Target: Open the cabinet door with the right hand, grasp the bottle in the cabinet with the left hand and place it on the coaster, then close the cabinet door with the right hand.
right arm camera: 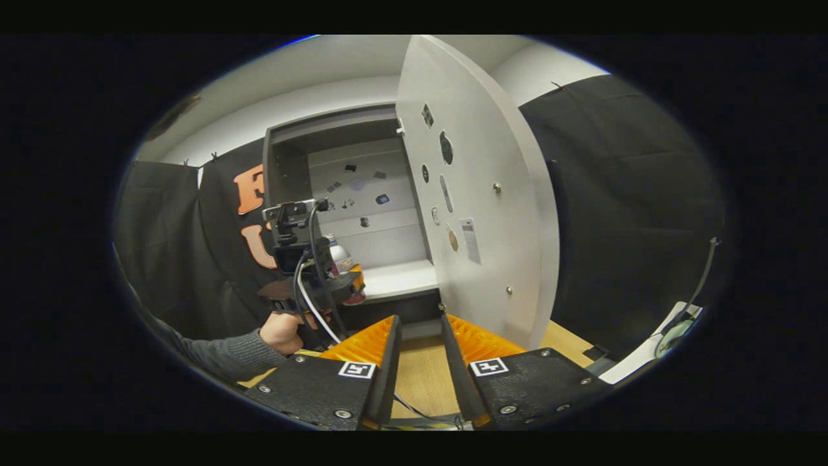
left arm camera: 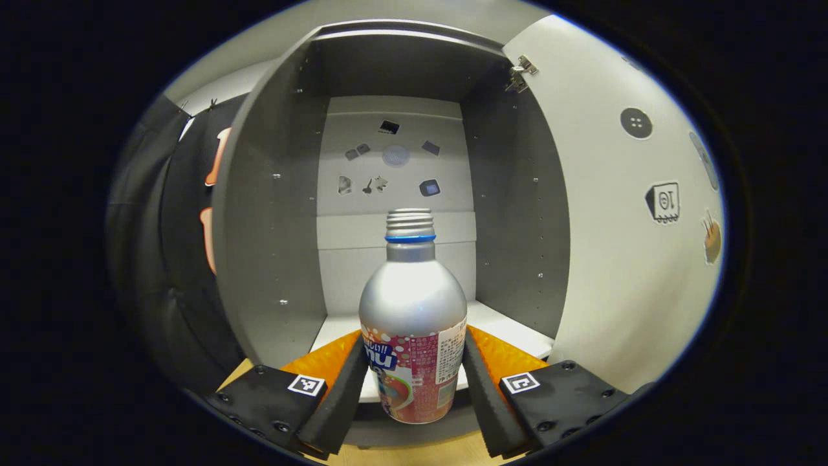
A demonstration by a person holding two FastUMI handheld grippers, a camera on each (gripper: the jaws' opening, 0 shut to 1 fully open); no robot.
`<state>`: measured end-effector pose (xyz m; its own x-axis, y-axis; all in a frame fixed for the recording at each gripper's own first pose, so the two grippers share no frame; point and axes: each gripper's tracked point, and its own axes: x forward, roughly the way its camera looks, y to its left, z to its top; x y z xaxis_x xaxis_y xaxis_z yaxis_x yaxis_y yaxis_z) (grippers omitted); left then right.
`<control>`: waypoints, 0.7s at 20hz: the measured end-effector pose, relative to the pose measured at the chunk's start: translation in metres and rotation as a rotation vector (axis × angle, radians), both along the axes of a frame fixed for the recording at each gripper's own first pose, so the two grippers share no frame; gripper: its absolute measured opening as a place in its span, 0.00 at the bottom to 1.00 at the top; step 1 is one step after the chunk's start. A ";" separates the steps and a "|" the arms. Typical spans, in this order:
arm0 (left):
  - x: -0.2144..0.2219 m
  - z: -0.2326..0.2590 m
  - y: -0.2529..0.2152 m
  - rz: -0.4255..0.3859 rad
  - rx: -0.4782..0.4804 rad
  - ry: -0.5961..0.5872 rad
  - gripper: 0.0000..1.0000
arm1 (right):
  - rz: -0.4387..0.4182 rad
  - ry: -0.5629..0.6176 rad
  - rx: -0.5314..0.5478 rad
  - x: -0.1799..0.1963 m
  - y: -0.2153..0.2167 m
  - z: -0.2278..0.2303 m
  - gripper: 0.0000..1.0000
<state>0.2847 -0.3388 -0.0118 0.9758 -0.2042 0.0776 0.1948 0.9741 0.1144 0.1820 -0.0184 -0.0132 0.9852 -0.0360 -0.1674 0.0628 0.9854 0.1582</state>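
Between the left gripper [left arm camera: 414, 382] fingers, gripped at its label, sits the bottle [left arm camera: 413, 304]: light, rigid, probably slick; right gripper [right arm camera: 420, 362] released.

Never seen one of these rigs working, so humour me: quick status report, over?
Left gripper shut on bottle at cabinet front edge. Right gripper open, holding nothing, before the open door. Nothing blocking the way out.
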 end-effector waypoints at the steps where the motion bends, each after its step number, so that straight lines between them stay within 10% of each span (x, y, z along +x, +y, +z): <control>1: -0.013 -0.008 0.005 0.001 0.002 0.007 0.84 | 0.007 0.010 0.007 -0.003 0.002 -0.002 0.39; 14: -0.123 -0.244 0.100 0.145 0.109 0.261 0.85 | 0.037 0.191 0.036 -0.044 0.007 -0.038 0.39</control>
